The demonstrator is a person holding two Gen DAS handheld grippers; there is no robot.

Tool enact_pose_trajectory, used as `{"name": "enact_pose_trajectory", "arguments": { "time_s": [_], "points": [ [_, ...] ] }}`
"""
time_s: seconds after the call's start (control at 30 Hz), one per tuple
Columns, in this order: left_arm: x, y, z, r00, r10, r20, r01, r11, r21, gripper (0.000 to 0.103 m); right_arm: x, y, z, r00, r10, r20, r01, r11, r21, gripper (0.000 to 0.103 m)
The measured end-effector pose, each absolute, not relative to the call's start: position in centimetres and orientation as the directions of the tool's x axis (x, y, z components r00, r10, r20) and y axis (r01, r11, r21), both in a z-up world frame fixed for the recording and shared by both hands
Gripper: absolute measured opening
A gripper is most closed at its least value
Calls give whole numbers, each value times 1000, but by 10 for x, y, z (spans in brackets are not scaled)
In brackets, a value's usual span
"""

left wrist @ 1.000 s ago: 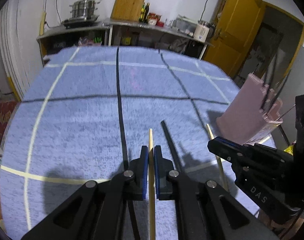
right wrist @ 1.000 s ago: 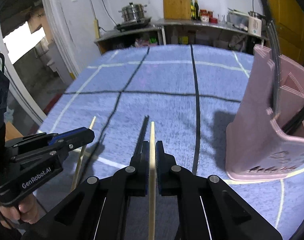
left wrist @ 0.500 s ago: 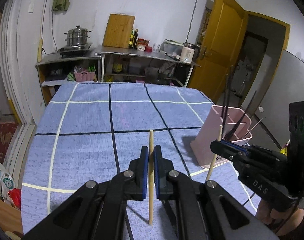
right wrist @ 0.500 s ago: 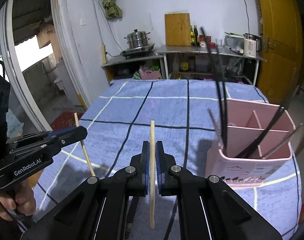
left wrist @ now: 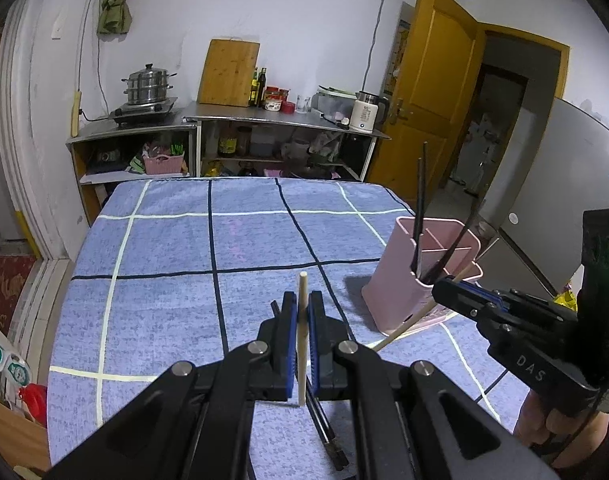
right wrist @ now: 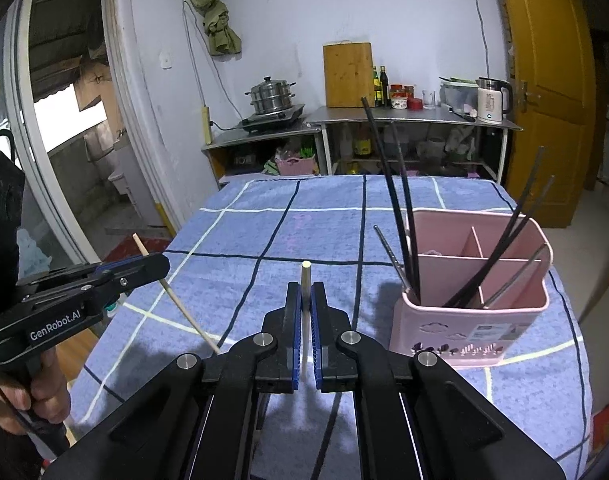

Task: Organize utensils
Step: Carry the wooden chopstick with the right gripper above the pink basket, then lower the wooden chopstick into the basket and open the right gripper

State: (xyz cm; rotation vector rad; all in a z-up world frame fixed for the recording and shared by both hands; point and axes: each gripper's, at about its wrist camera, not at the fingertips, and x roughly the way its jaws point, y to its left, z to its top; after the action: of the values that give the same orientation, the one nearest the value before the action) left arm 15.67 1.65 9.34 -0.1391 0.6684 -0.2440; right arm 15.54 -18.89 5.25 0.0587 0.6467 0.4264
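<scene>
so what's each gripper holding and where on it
Each holds one wooden chopstick: left gripper near its middle, right gripper along the shaft of its own.

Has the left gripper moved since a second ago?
Yes. The left gripper, jaws shut on a wooden chopstick, has risen off the blue cloth; the black chopsticks beside it then now lie far below.

A home kitchen. Ahead of the tongs, beyond the checked blue tablecloth [left wrist: 176, 248], steel counters [left wrist: 264, 116] carry a stacked steamer pot [left wrist: 147, 88] on a burner, a wooden cutting board [right wrist: 347, 75], sauce bottles [left wrist: 258, 87] and an electric kettle [right wrist: 491, 100]. To the right stands a yellow wooden door [left wrist: 432, 92].
</scene>
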Motion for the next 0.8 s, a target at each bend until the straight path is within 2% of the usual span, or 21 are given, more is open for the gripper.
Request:
{"name": "enact_pose_trajectory", "arguments": {
  "time_s": [0.3, 0.6, 0.8],
  "points": [
    [150, -2, 106, 751, -325, -575, 236, 945, -225, 6, 142, -211, 63, 743, 391, -543, -351, 919, 182, 4],
    [161, -44, 102, 705, -398, -586, 305, 917, -257, 6, 136, -259, 68, 778, 327, -536, -260, 945, 199, 4],
    [173, -71, 124, 702, -448, -554, 357, 894, -270, 6, 135, -287, 87, 815, 295, -499, -218, 954, 208, 4]
  ]
}}
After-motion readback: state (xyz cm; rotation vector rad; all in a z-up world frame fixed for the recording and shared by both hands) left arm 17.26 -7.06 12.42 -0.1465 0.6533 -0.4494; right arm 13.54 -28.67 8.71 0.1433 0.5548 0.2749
